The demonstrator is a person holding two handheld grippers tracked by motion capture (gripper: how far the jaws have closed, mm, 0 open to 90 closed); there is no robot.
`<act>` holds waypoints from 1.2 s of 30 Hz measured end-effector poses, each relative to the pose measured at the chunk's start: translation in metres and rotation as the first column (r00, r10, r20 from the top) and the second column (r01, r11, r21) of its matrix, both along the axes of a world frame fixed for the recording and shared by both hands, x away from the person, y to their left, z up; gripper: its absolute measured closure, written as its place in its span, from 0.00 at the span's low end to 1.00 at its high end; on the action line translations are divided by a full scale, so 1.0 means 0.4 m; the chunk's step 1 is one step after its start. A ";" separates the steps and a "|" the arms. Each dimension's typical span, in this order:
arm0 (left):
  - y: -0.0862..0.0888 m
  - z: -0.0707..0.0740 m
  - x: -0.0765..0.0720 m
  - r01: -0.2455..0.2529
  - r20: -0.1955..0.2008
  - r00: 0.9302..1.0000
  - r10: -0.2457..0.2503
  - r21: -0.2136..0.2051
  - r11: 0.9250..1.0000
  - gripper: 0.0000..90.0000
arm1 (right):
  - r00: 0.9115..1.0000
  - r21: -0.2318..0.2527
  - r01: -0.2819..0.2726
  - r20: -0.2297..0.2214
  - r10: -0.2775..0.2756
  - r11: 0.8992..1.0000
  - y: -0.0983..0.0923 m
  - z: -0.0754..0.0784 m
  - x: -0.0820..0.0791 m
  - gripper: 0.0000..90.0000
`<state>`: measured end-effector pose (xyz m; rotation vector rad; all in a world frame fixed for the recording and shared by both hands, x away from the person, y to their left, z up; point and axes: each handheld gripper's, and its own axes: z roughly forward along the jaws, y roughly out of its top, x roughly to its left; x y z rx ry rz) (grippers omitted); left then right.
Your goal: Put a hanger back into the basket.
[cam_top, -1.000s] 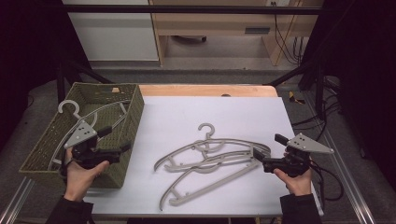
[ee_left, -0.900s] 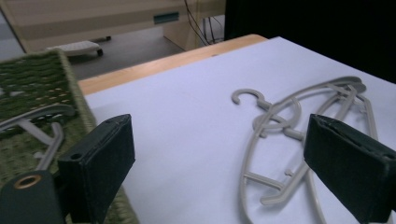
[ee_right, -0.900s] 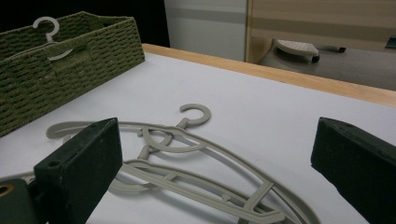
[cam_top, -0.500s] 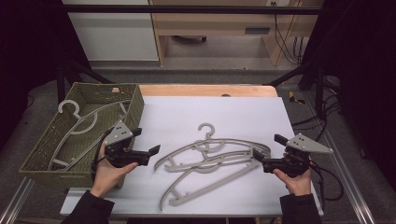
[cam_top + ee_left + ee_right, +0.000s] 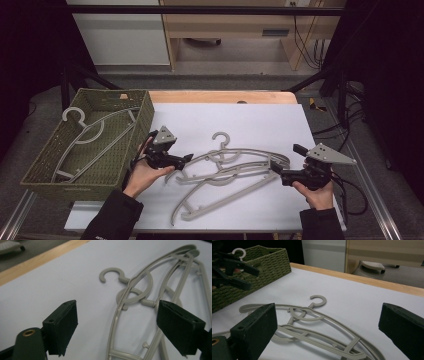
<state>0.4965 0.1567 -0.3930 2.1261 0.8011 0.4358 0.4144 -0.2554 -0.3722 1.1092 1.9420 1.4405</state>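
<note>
A heap of grey hangers is lying tangled on the white table, hooks pointing toward the far edge. The left gripper is hovering at the heap's left end, its jaws wide but just now narrowing, a hanger arm lying below the gap, untouched. The right gripper is waiting at the heap's right end, jaws gaping, gripping nothing. Another hanger is resting in the green basket beside them.

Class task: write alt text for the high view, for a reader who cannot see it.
Two hand-held grippers flank a pile of grey hangers on a white table: the left gripper, jaws open, at its left end, the right gripper at its right. A green woven basket at left holds another hanger.
</note>
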 end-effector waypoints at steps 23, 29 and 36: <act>-0.088 -0.145 0.101 0.085 -0.166 0.985 -0.047 0.231 0.969 0.66 | 1.000 0.003 -0.007 -0.004 0.007 1.000 0.003 -0.002 0.002 0.02; -0.092 -0.158 0.104 0.102 -0.188 0.981 -0.052 0.268 0.958 0.77 | 1.000 -0.010 -0.017 -0.005 0.017 1.000 0.004 -0.004 0.004 0.02; -0.104 -0.156 0.094 0.111 -0.214 0.976 -0.044 0.311 0.944 0.86 | 1.000 -0.010 -0.019 -0.005 0.019 1.000 0.004 -0.003 0.003 0.02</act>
